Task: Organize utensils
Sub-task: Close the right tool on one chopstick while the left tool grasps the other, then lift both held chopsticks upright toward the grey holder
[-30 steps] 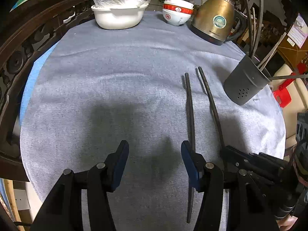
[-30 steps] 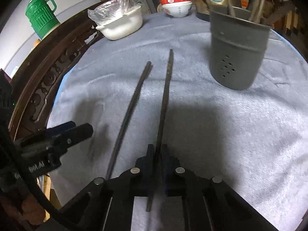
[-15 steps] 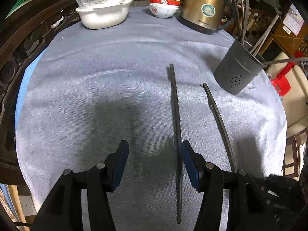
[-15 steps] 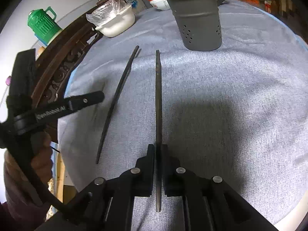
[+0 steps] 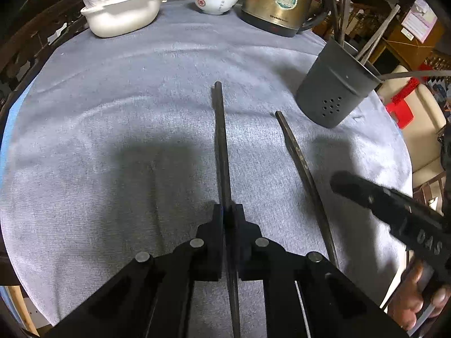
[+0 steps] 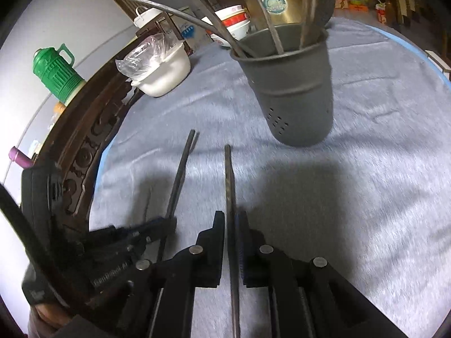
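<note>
Reading "Gretide" on kettle point(image 5: 277, 2); both tongs clamp chopsticks.

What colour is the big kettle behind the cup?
Shiny gold kettle with a black base, clearest in the left wrist view.

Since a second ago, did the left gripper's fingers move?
Yes. The left gripper closed its fingers onto a chopstick; before, they stood wide apart over the grey cloth.
</note>
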Demonstrator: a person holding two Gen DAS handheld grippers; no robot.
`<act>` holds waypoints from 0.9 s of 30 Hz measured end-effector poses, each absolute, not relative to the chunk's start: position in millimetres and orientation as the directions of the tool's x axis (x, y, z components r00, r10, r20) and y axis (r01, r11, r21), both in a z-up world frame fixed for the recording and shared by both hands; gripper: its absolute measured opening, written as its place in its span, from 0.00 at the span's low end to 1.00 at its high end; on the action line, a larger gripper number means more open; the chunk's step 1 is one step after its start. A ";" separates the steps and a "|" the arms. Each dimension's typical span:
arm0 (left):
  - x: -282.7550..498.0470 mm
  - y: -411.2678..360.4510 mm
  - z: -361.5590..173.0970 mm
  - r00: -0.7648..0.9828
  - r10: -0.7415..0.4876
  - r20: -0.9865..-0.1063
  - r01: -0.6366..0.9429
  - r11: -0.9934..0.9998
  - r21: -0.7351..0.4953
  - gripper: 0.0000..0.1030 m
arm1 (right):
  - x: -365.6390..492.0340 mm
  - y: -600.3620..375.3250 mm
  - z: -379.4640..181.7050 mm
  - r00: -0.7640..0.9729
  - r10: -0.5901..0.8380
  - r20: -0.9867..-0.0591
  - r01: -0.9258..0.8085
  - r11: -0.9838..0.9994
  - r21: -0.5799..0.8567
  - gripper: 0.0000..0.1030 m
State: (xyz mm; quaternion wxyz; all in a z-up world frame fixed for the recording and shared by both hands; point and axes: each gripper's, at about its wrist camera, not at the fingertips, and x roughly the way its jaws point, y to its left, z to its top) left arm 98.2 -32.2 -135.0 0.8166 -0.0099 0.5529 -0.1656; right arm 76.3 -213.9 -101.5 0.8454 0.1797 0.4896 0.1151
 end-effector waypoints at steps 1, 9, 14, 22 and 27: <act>96.2 -31.0 -135.0 0.331 -0.285 -0.899 0.263 0.943 -0.202 0.07 | 79.2 -211.8 -101.1 0.495 0.367 -0.788 -0.018 0.910 0.413 0.12; 78.1 -11.1 -129.9 0.308 -0.322 -0.895 0.275 0.931 -0.240 0.08 | 104.5 -196.3 -112.1 0.473 0.337 -0.814 -0.015 0.927 0.375 0.31; 82.8 -0.9 -122.8 0.317 -0.326 -0.891 0.247 0.935 -0.254 0.08 | 120.9 -181.7 -121.4 0.459 0.279 -0.844 -0.029 0.954 0.300 0.28; 118.0 -14.6 -113.5 0.324 -0.263 -0.909 0.234 0.953 -0.192 0.39 | 114.8 -206.0 -121.8 0.422 0.267 -0.867 0.021 0.953 0.303 0.08; 154.6 -31.0 -121.8 0.284 -0.212 -0.935 0.219 0.964 -0.152 0.42 | 101.0 -220.5 -120.5 0.396 0.273 -0.876 0.045 0.948 0.316 0.08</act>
